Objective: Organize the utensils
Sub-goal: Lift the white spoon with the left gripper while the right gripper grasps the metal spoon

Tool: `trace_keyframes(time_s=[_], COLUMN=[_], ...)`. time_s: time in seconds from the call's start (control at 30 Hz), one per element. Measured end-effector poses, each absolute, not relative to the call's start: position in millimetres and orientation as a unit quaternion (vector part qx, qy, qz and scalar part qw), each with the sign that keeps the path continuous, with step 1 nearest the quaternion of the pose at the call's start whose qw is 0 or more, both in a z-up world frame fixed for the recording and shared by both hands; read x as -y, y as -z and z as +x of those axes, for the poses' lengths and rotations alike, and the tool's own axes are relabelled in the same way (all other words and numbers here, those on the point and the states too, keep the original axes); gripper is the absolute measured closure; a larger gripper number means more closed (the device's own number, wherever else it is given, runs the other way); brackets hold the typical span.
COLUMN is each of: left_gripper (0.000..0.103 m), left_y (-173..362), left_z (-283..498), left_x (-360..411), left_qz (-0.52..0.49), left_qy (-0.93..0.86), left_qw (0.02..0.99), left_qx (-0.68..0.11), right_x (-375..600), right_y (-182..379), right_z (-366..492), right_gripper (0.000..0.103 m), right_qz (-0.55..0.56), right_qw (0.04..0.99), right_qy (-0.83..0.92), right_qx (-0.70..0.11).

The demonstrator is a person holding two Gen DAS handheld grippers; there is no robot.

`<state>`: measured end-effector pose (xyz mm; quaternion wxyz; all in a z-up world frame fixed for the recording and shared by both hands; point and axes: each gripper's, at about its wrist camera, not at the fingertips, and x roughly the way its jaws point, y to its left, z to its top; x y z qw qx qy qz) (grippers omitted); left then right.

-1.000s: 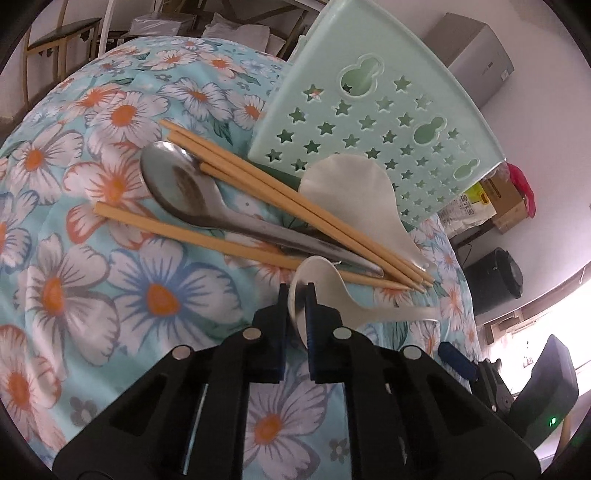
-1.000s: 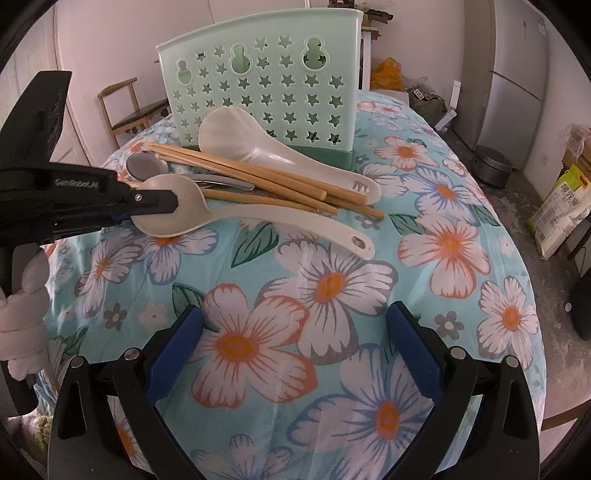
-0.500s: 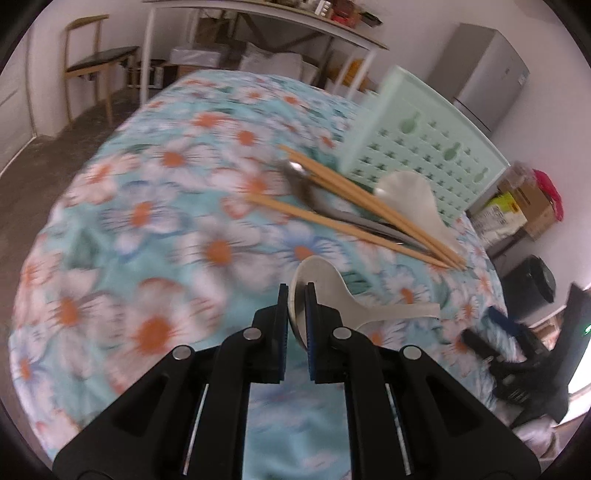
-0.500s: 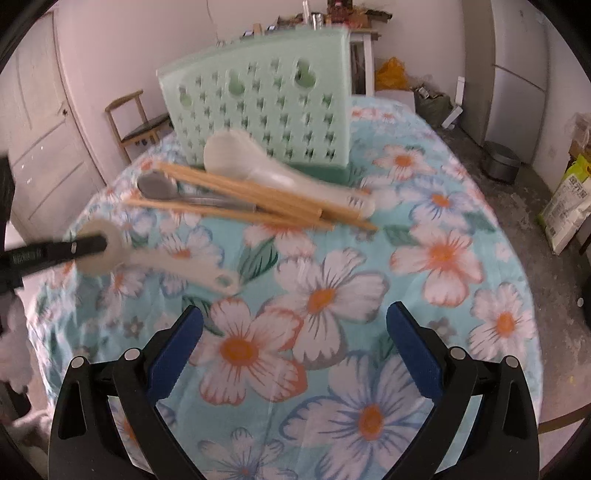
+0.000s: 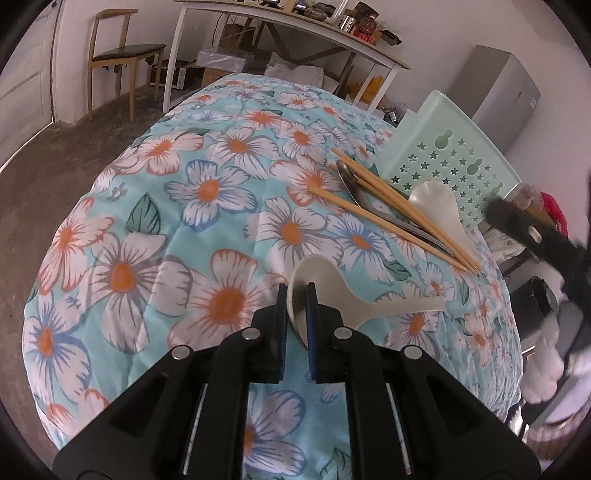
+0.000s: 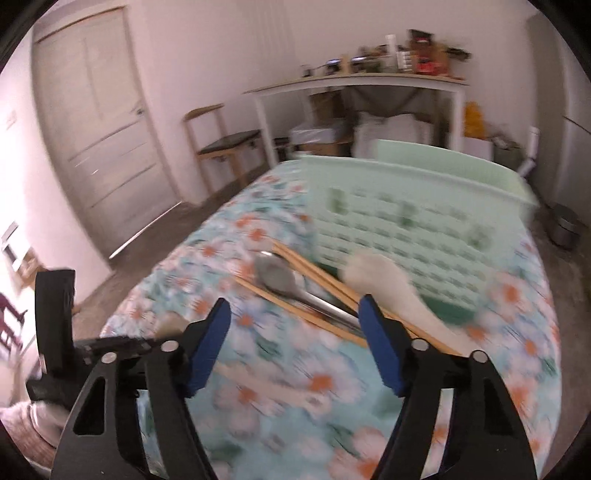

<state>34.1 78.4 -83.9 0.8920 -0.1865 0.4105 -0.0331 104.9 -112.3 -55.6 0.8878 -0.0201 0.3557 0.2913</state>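
My left gripper point(image 5: 297, 293) is shut on the bowl of a white plastic spoon point(image 5: 354, 297), held above the flowered cloth with its handle pointing right. Further back lie several wooden chopsticks point(image 5: 402, 214), a metal spoon point(image 5: 352, 184) and a second white spoon point(image 5: 441, 206), against a mint-green perforated utensil basket point(image 5: 454, 162). In the blurred right wrist view, my right gripper point(image 6: 293, 315) has its jaws closing with nothing between them, above the chopsticks point(image 6: 321, 280), metal spoon point(image 6: 277, 277) and white spoon point(image 6: 388, 284) before the basket point(image 6: 417, 221). The left gripper point(image 6: 122, 343) shows at the left.
The table point(image 5: 184, 206) wears a turquoise cloth with orange and white flowers. A wooden chair point(image 5: 122, 55), a white shelf table point(image 5: 280, 33) with clutter and a grey fridge point(image 5: 506, 88) stand behind. A door point(image 6: 96, 125) is at the left.
My left gripper pulled the white spoon back and away from the pile. My right gripper rose, swung toward the pile and basket, and its jaws narrowed.
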Motion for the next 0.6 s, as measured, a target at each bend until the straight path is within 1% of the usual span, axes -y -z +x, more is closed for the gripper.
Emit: trace_keyframes(time_s=[0.07,0.17,0.27,0.47,0.6], left_gripper=[0.095,0.095,0.094,0.094,0.094], left_y=[86,88,89,92,93], left_z=[34,32,32,35,36], left_x=[-80,-80,-81,-83,-84], left_qz=[-0.192,-0.194,-0.197,-0.201,-0.204], left_qy=[0.035,0.038,0.041,0.047,0.051], left_qw=[0.892,0.892,0.892,0.891,0.890], left_qx=[-0.408,-0.406,-0.405,-0.404,-0.403], right_x=[90,61,41,20,16], right_y=[60,71,85,106,115], right_z=[116,140,156,175,188], right_gripper=[0.048,0.055,0.058,0.059,0.066], right_qz=[-0.038,-0.052,-0.071,-0.091,-0.096], right_qw=[0.879,0.862,0.853,0.845,0.842], right_qy=[-0.303,-0.313,-0.309,-0.291,-0.268], right_qx=[-0.367,-0.395,-0.414,-0.440,-0.458])
